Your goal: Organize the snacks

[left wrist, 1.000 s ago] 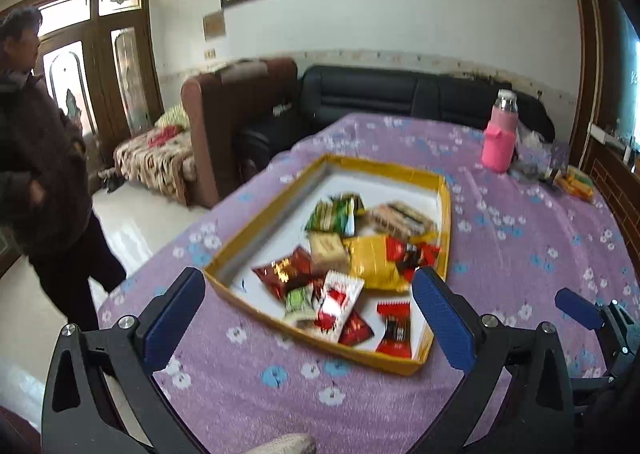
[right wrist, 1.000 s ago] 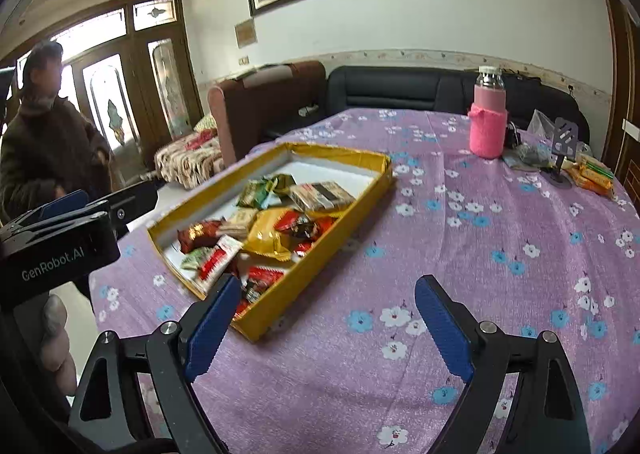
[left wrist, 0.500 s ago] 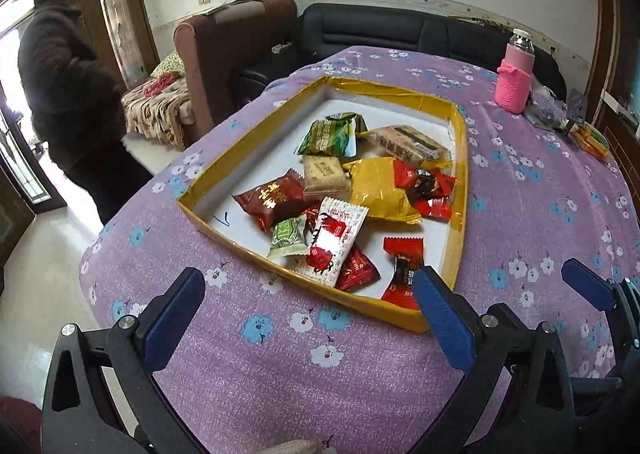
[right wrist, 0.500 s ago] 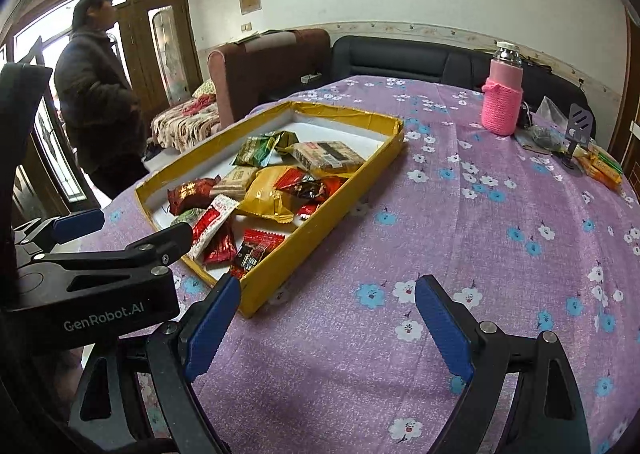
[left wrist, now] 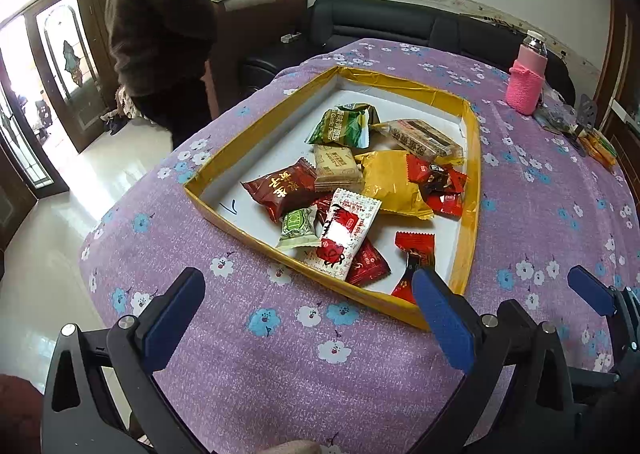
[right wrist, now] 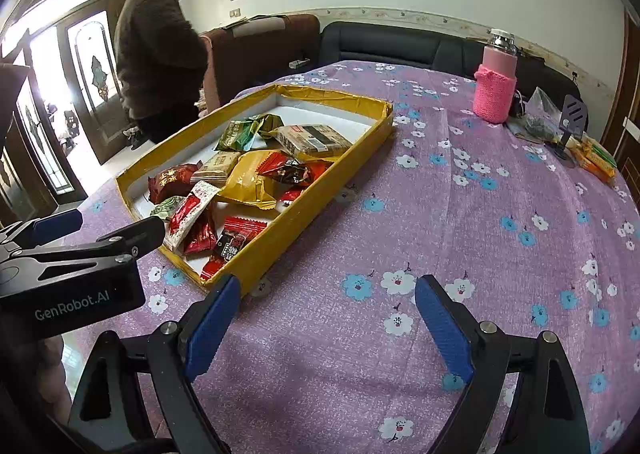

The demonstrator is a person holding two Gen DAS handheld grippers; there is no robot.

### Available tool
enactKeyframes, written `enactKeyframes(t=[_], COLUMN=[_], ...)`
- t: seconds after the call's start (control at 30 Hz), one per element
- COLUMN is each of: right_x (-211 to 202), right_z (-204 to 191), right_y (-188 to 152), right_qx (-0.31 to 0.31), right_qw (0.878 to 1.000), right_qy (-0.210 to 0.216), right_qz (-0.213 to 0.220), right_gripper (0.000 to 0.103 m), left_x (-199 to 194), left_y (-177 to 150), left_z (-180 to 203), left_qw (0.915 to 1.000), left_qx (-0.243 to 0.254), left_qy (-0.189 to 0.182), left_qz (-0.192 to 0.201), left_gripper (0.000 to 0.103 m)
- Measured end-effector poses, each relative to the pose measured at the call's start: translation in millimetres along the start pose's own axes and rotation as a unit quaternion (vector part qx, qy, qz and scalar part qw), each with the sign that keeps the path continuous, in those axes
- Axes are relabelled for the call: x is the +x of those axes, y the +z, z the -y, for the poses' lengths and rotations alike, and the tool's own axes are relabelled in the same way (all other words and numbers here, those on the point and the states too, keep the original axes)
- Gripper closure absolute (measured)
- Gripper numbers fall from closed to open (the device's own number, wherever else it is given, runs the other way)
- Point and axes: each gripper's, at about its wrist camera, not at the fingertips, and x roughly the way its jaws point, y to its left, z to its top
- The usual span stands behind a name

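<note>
1. Left tool [left wrist: 308,310]: jaws spread wide, nothing between them. It hangs low over the counter [left wrist: 280,354], just short of the tray's near rim. Over the last second it has closed in and tipped down; the tray now fills the view ahead of it.
2. Right tool [right wrist: 326,314]: jaws wide apart, holding nothing. It hovers over bare cloth, with the tray ahead and to its left. It too has crept forward a little.
3. Tray [left wrist: 474,158]: shallow, yellow-rimmed, white inside, flat on the counter.
4. Snacks [left wrist: 348,190]: a loose, overlapping heap in the tray's nearer half. Nearest the left tool lie a red candy [left wrist: 414,254], a red-and-white sachet [left wrist: 346,234] and a small green packet [left wrist: 298,226]. Farther on lie a dark red pack [left wrist: 280,186], a yellow pouch [left wrist: 388,182], a green bag [left wrist: 344,126] and a long bar [left wrist: 420,136].
5. None of the packets has shifted.
6. Reading: the approach suggests that the left tool is lining up on the near packets. The jumble fits sorting under way, but how much is done cannot be told.
7. Bottle [right wrist: 494,90]: pink-sleeved, far ahead of the right tool.
</note>
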Motion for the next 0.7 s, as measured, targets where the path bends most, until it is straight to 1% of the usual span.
enactKeyframes(t=[0.47, 0.7], right_x=[0.9, 1.3], right_z=[-1.8, -4.6], right_y=[-0.4, -0.8], right_qx=[-0.004, -0.010], right_qw=[1.000, 1.000], right_qy=[0.001, 0.002], right_qz=[-0.005, -0.006], right_gripper=[0.013, 0.013], left_x=[2.9, 5.1], left_y=[-2.9, -4.5], left_z=[3.8, 4.1], left_qw=[0.9999, 0.9998], left_qx=[0.004, 0.004], left_qy=[-0.001, 0.006], left_qz=[-0.012, -0.018], left_gripper=[0.000, 0.000])
